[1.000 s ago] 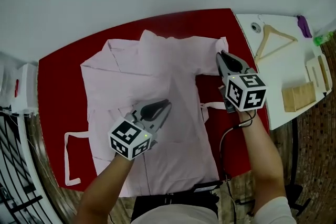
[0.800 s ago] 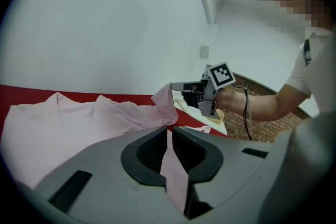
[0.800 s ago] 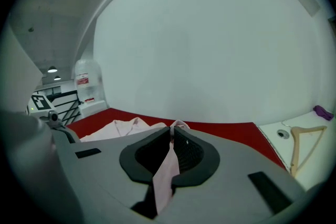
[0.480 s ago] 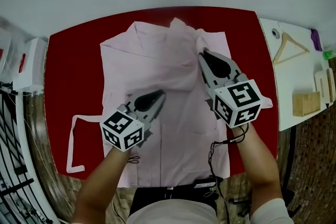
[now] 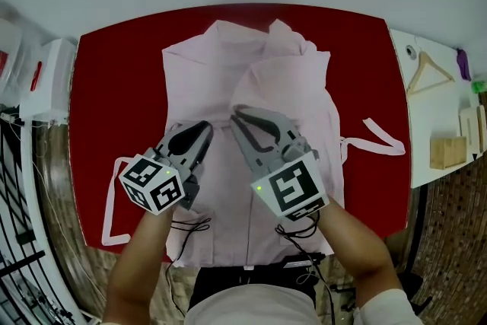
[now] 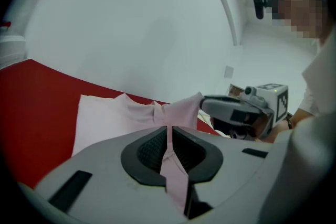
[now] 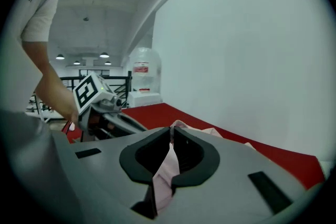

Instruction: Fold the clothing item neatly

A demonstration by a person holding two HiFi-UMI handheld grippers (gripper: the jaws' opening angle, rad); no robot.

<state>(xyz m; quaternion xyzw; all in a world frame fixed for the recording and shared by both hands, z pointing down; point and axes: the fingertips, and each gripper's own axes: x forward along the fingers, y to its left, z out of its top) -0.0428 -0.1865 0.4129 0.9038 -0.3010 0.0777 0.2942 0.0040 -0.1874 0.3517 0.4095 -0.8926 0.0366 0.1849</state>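
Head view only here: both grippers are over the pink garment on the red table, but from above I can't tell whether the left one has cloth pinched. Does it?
Observer: Yes. The left gripper view shows the left gripper shut on a fold of the pink garment, with cloth running between its jaws.
Operator: And the right?
Observer: Likewise. The right gripper is shut on a strip of the garment that hangs down through its jaws.

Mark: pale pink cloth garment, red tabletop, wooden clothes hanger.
pale pink cloth garment (image 5: 228, 80), head view, flat upper area.
red tabletop (image 5: 114, 72), head view, bare left part.
wooden clothes hanger (image 5: 423, 63), head view, top where arms meet.
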